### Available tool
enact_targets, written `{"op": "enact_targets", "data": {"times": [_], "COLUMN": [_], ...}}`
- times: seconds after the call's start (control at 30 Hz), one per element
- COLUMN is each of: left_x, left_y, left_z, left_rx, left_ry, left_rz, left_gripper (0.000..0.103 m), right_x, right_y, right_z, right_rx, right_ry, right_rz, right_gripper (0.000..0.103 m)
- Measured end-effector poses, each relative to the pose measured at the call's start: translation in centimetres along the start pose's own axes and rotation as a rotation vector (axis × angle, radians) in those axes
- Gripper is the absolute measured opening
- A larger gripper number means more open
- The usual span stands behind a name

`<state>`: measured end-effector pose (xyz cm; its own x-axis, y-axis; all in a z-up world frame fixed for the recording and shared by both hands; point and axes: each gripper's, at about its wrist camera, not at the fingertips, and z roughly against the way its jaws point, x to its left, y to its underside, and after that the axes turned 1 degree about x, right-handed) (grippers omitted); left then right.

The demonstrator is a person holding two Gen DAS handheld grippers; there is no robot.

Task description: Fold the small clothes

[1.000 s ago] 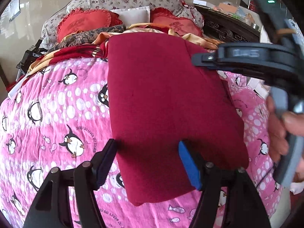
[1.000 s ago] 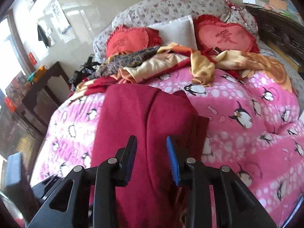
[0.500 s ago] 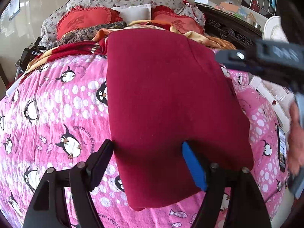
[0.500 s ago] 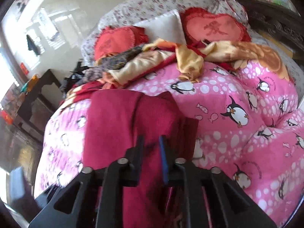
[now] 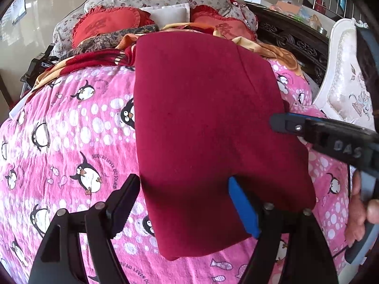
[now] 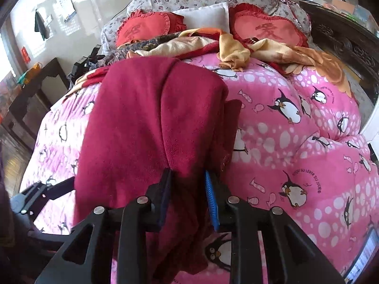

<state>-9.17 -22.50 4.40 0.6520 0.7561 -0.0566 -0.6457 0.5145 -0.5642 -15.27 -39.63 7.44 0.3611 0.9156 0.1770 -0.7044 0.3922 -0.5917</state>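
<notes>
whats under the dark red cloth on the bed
The dark red cloth lies on a pink penguin-print quilt, which shows all around it. A penguin pokes out at its left edge. Anything else beneath the cloth is covered and cannot be seen.

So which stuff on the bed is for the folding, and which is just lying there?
For the folding:
- dark red fleece garment
- right hand-held gripper, shut on the garment's edge
- left hand-held gripper, open

Just lying about:
- pink penguin-print quilt
- two red heart-shaped cushions
- white pillow
- crumpled orange and cream blanket
</notes>
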Motion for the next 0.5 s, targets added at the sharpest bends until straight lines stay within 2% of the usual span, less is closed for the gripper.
{"op": "enact_targets", "data": {"times": [0.27, 0.5], "left_x": [-0.2, -0.2], "left_y": [0.0, -0.1], "left_z": [0.2, -0.1], "left_rx": [0.002, 0.006], "left_ry": [-0.002, 0.005], "left_rz": [-0.013, -0.004], "left_gripper": [0.081, 0.082], "right_x": [-1.3, -1.2], "right_y": [-0.2, -1.4], "right_z": [1.4, -0.4], "right_rx": [-0.050, -0.029], "right_ry": [-0.055, -0.023], "right_rz": [-0.118, -0.133], "right_gripper": [0.001, 0.007]}}
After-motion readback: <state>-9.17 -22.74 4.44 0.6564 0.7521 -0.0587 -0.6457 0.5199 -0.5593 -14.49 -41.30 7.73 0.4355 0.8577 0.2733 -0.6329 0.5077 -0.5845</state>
